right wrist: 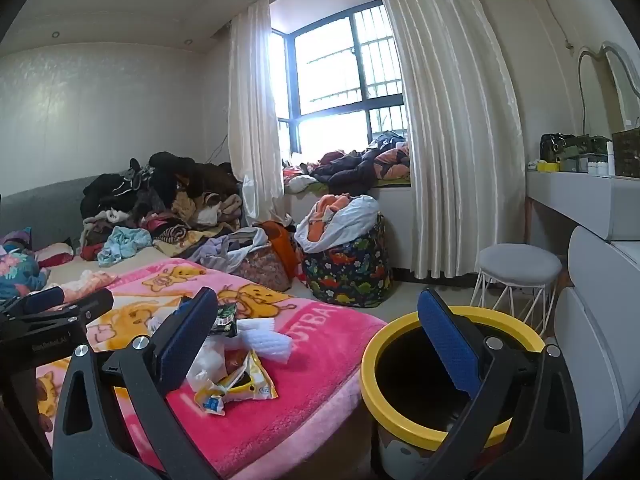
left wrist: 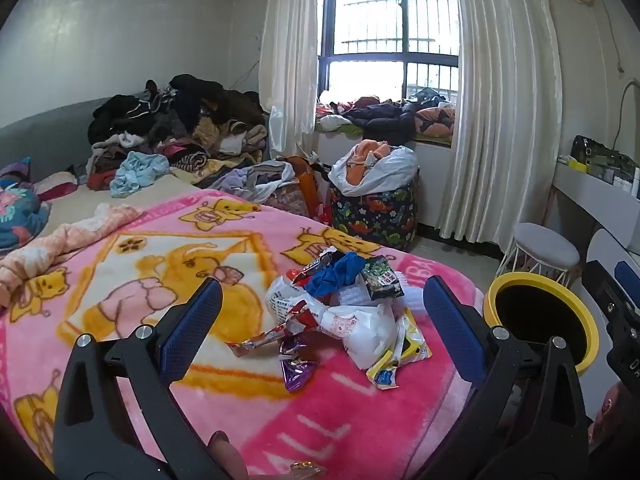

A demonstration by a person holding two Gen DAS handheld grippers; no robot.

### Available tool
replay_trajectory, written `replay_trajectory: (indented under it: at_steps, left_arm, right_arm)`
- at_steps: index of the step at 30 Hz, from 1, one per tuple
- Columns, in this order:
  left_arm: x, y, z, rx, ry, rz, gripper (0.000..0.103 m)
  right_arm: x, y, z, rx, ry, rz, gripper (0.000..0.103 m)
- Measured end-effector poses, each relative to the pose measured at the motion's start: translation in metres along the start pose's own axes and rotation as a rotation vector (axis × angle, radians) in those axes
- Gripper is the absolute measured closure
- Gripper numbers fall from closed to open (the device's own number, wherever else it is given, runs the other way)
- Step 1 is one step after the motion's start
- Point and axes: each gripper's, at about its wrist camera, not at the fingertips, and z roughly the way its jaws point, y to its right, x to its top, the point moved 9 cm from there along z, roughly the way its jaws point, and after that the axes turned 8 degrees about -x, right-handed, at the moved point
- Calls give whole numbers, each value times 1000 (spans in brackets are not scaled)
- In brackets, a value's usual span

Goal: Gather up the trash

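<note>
From your left wrist, your left gripper (left wrist: 322, 312) held its fingers spread wide and empty above the trash pile (left wrist: 344, 308) of wrappers on the pink blanket (left wrist: 160, 264); the yellow-rimmed bin (left wrist: 540, 320) stood beside the bed. From your right wrist, your right gripper (right wrist: 318, 340) was likewise spread, holding nothing, between wrappers and bin

A bed (left wrist: 48, 136) carries a pink cartoon-bear blanket (left wrist: 120, 280), and on the blanket near its corner lies a loose heap of trash (left wrist: 344, 312): crumpled wrappers, white plastic bags and a blue scrap. Farther back, a pile of clothes (left wrist: 176, 128) covers the bed by the wall. A yellow-rimmed bin (right wrist: 452, 380) stands on the floor (right wrist: 400, 300) just beside the bed's corner.
</note>
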Motion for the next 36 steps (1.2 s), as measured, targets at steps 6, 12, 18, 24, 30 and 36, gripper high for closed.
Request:
replay_trajectory:
  at_steps: [6,12,18,24,30,36]
  left_arm:
    - [0,0,0,-5,0,-6,11]
    - [0,1,0,-4,2,-4,11]
    - [9,2,-3,-11,4,-3,11]
    - [12,8,-6,-12,7,-1,11]
    - [10,12,-8,-16,11,5,11]
    - [9,12,-8,-15,11,7,11]
  right_arm:
    - [1,0,-1,-3,3,-2,6]
    - [1,2,-3,-1,12,-3,6]
    - [2,2,-4,-3,14,-7,6]
    - [2,1,-4,-5,17,-10,6]
    - [3,3,-6,-5,17,-12,6]
    - [3,2,-6,-4,19,-14,6]
